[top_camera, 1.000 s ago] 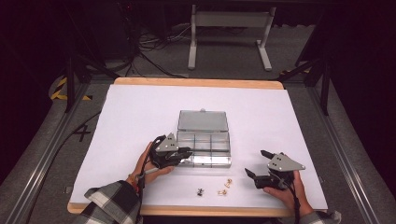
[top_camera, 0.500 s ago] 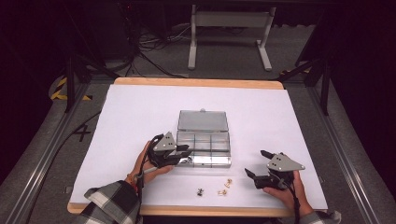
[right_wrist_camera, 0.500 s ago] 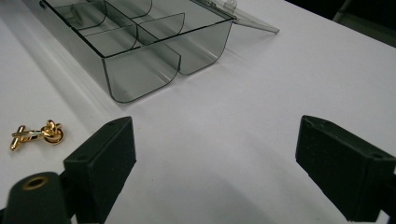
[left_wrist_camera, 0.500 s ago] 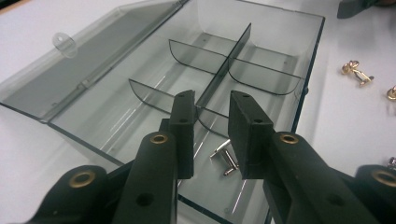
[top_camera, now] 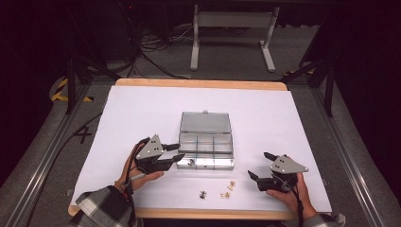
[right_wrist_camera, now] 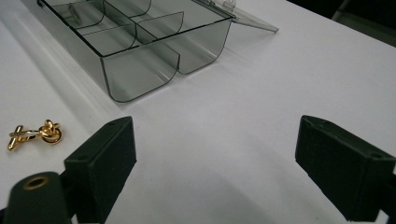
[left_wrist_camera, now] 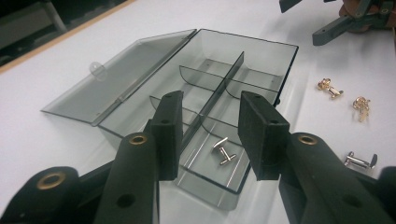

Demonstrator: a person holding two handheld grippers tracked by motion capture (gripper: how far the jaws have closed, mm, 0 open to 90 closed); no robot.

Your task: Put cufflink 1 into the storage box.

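**A:** Your left gripper (left_wrist_camera: 212,135) hangs over the near corner of the clear box (left_wrist_camera: 196,84), jaws apart and holding nothing. One silver cufflink (left_wrist_camera: 223,150) already lies in the compartment right under them, low in the middle of the left gripper view. Three more sit loose on the white table (top_camera: 142,109): two gold cufflinks (left_wrist_camera: 329,87) at the right edge of that view, and another silver one (left_wrist_camera: 359,160) at lower right.

**B:** How will they handle?

**A:** I'd judge them light, hard and slick; polished metal that can squirt out of your pads. Pinch across the short post, not the rounded knot.

**B:** And my right gripper (right_wrist_camera: 215,158)?

**A:** Wide open and empty, over bare table. Its own view catches one gold cufflink at the left edge and the box wall at upper left. The high view alone shows both your grippers and the lid (top_camera: 205,122) laid flat behind the box.
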